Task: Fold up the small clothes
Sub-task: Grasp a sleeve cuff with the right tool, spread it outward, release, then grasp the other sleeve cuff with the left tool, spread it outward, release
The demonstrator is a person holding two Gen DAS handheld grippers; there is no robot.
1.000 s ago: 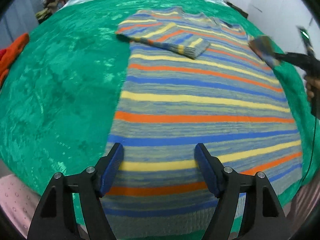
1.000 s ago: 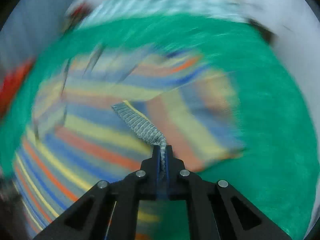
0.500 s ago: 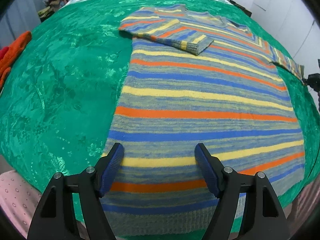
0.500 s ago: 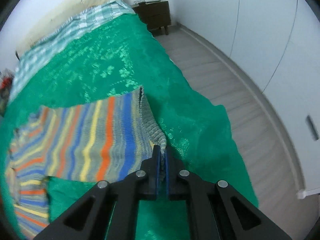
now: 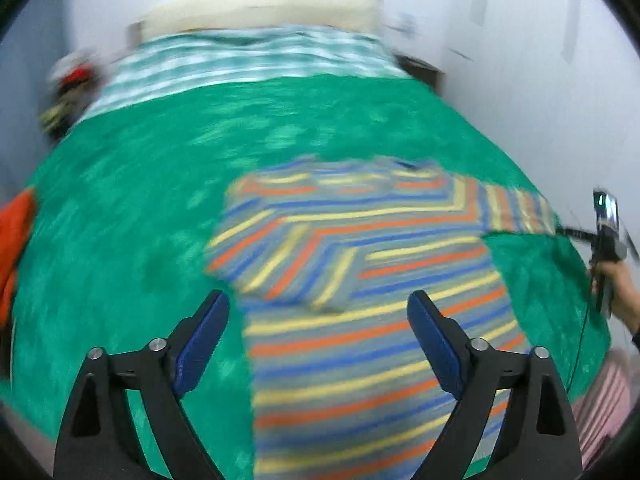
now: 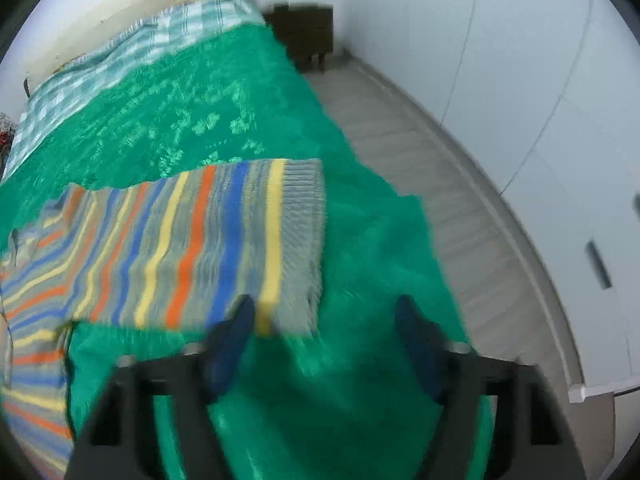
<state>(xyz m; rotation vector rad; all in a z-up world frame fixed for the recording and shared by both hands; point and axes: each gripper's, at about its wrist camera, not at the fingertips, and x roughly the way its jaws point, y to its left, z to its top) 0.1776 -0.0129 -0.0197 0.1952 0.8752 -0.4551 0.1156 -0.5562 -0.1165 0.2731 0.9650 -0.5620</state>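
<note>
A striped knit sweater in blue, yellow, orange and grey lies flat on the green bedspread. Its left sleeve is folded across the chest. Its right sleeve is stretched out flat toward the bed's right edge. My left gripper hovers above the sweater's body, jaws opening wide, nothing between them. My right gripper sits just past the sleeve's grey cuff; its jaws are opening and the cuff lies free in front of them. A hand holds the right gripper at the bed's right edge.
An orange garment lies at the bed's left edge and a pile of clothes sits at the far left. A checked blanket covers the head of the bed. A dark nightstand, grey floor and white cupboards flank the right side.
The right gripper carried the sleeve cuff out to the right, laid it flat and let it go, its jaws now apart. The left gripper rose and its jaws widened.
</note>
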